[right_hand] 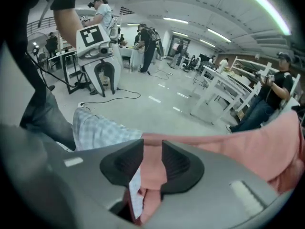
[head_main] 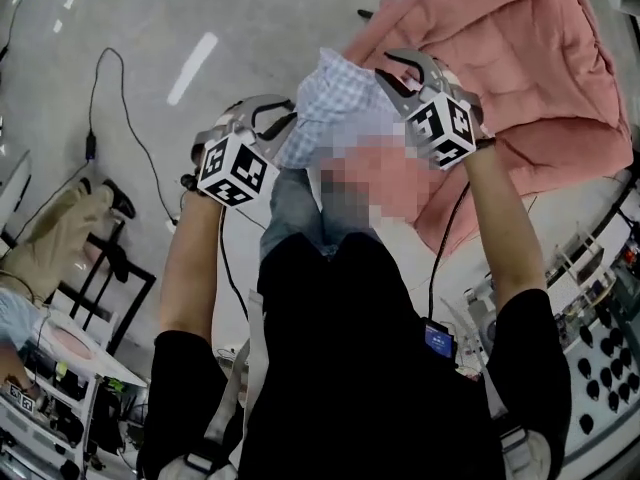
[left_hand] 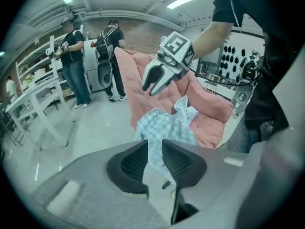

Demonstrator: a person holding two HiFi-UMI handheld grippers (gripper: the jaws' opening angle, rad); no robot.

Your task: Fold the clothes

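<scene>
A light-blue checked garment [head_main: 335, 103] hangs bunched in the air between my two grippers, in front of a pink quilt [head_main: 520, 58]. My left gripper [head_main: 283, 120] is at its left edge. In the left gripper view the checked cloth [left_hand: 162, 130] runs down between the jaws of the left gripper [left_hand: 155, 144], which are shut on it. My right gripper [head_main: 388, 73] is at the garment's upper right, over the quilt's edge. In the right gripper view a strip of checked cloth [right_hand: 136, 194] and pink fabric [right_hand: 151, 168] lie between the jaws of the right gripper [right_hand: 152, 147], which are shut on them.
A black cable [head_main: 110, 88] trails over the grey floor at left, near a black stand [head_main: 110, 268]. A bench with small dark objects [head_main: 600, 358] runs along the right. Other people [left_hand: 76, 56] and white table frames [left_hand: 43, 99] stand further off.
</scene>
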